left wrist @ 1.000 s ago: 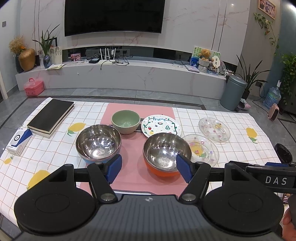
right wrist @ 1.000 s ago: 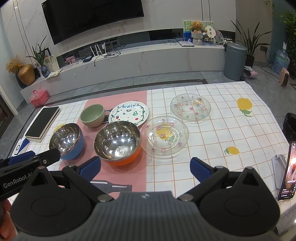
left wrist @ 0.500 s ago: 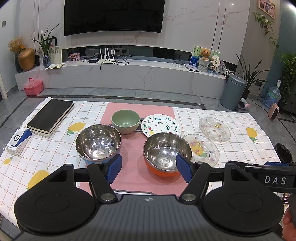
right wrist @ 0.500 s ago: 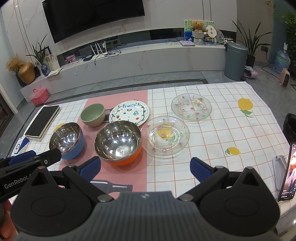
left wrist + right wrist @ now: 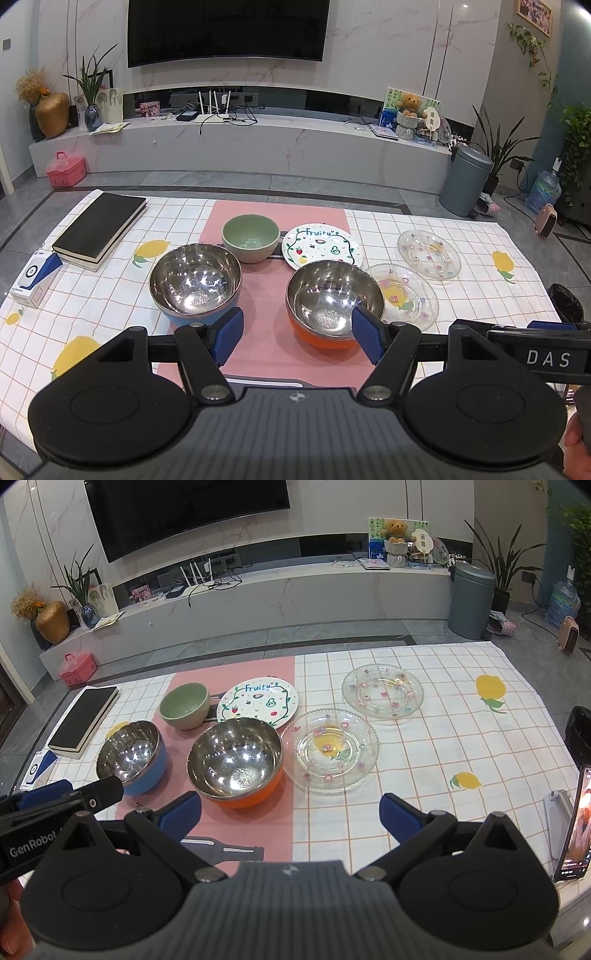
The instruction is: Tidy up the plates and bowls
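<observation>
On the pink mat [image 5: 266, 295] stand a steel bowl with a blue outside [image 5: 195, 282] [image 5: 129, 755], a steel bowl with an orange outside [image 5: 332, 301] [image 5: 234, 762], a green bowl [image 5: 250, 237] [image 5: 184, 705] and a white "Fruity" plate [image 5: 320, 246] [image 5: 257, 705]. Two clear glass plates [image 5: 330, 751] [image 5: 382, 692] lie to the right on the checked cloth. My left gripper [image 5: 297, 341] hovers open near the table's front, between the two steel bowls. My right gripper [image 5: 290, 818] hangs open in front of the nearer glass plate, holding nothing.
A black book [image 5: 99, 225] and a small white-and-blue box [image 5: 35, 277] lie at the table's left. A phone on a stand [image 5: 576, 823] sits at the right edge. A black bin [image 5: 581, 734] stands beyond the right side.
</observation>
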Motion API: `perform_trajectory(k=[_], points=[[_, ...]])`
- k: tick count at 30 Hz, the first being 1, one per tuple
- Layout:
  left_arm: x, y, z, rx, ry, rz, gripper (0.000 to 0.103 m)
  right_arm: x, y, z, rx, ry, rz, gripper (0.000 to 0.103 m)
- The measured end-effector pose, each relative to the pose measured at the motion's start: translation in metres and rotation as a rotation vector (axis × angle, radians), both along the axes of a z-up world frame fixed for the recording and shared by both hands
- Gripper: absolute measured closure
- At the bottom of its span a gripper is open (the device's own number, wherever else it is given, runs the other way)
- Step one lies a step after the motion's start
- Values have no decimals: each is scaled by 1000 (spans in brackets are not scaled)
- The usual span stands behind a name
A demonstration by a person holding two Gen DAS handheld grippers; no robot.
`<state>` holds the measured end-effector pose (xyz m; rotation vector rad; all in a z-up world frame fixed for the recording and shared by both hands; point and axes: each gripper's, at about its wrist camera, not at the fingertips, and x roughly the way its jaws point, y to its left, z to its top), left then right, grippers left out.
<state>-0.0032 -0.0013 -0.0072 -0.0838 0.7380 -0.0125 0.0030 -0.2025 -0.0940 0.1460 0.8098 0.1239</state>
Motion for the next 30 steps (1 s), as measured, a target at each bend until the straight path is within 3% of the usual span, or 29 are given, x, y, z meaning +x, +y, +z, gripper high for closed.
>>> perform_trajectory(k=[30], points=[[6,10,-7,-30,36,24,24,4,3,-12,4,-9,28,3]])
